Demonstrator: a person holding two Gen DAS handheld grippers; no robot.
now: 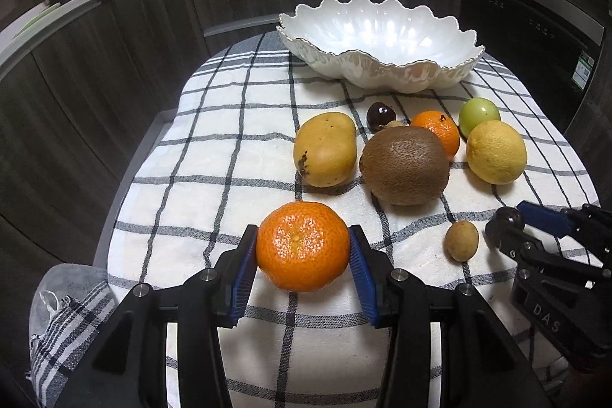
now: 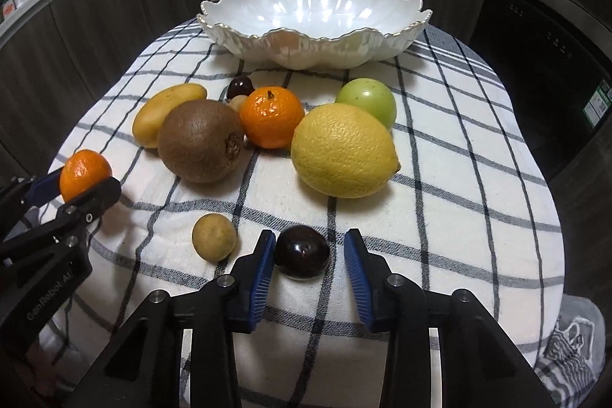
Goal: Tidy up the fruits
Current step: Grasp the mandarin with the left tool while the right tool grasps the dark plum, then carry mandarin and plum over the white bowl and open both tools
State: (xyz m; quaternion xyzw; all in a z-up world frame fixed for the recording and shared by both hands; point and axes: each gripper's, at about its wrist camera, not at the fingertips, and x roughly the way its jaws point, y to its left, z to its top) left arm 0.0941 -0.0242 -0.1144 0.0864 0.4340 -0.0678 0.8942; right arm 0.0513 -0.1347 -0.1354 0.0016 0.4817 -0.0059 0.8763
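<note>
1. Blue ribbed pads of the left gripper [image 1: 302, 255] pinch a mandarin [image 1: 303, 246] at its sides; the smooth, rounded peel could squirt out if the hold loosens on the way to the bowl.
2. The right gripper [image 2: 309, 262] straddles a dark plum [image 2: 302, 257]: the left pad touches it, the right stands clear, so no grip yet. Closing off-centre may roll it toward the small tan fruit [image 2: 214, 236] just beside it.
3. Kiwi [image 2: 201, 141], lemon [image 2: 344, 150] and mango [image 2: 166, 113] crowd together and hide a small pale fruit behind them.
4. The white scalloped bowl [image 2: 244, 41] looks empty; its floor is glare-washed.
</note>
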